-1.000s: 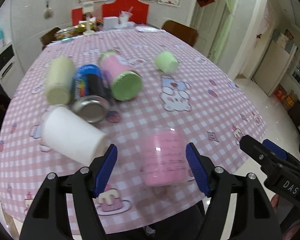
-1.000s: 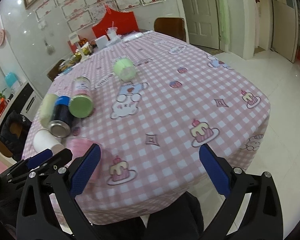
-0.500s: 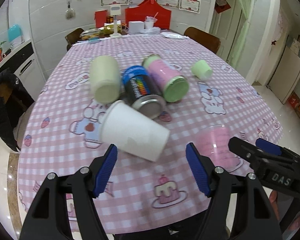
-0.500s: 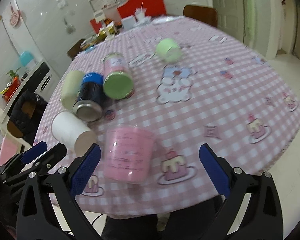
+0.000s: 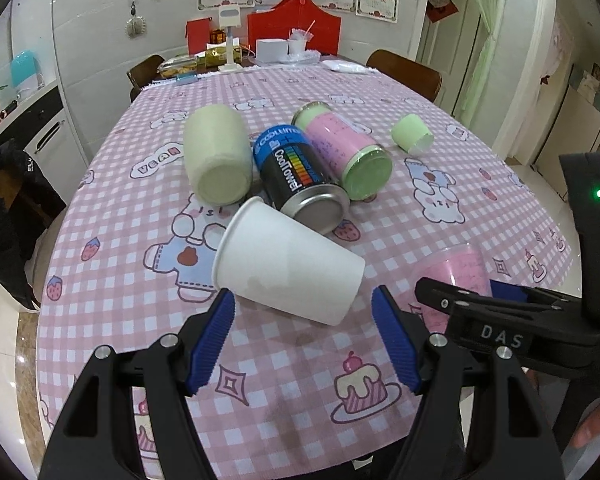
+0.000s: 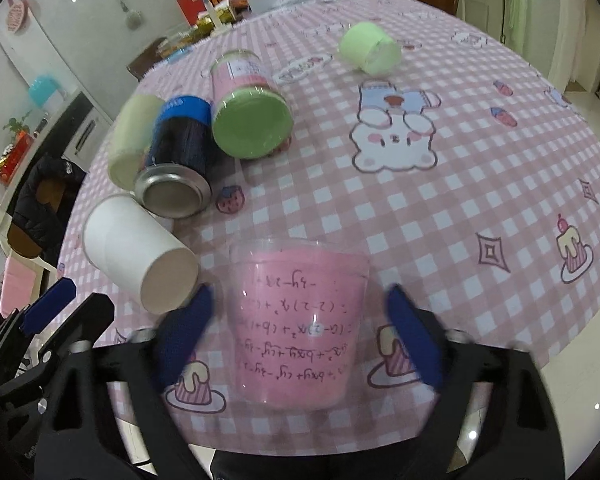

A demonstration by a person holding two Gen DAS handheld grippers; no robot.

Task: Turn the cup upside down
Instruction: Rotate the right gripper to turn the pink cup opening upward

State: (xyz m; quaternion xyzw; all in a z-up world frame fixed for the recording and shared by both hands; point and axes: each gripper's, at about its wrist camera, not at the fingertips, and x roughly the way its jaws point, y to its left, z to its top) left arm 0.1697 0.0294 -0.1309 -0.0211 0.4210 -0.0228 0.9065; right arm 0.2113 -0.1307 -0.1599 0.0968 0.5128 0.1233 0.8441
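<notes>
Right fingers [image 6: 191, 322] astride upright pink cup [image 6: 295, 328], rim up.

Right gripper [image 6: 295, 320] fingers blurred; pink cup [image 5: 454, 276] partly hidden

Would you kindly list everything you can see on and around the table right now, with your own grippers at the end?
pink cup: 1, clear with pink liner and writing, near table edge, between the right gripper's fingers
white paper cup: 1, white, on its side, ahead of the left gripper
can: 1, blue and black, on its side, mid-table
pink jar: 1, pink with green lid, on its side beside the can
pale cylinder: 1, cream, on its side, on the can's other side
small green cup: 1, light green, on its side, apart from the group
tablecloth: 1, pink checked with cartoons
chair: 1, brown, far side
left gripper: 1, black with blue pads, open
right gripper: 1, black with blue pads, open around the pink cup
</notes>
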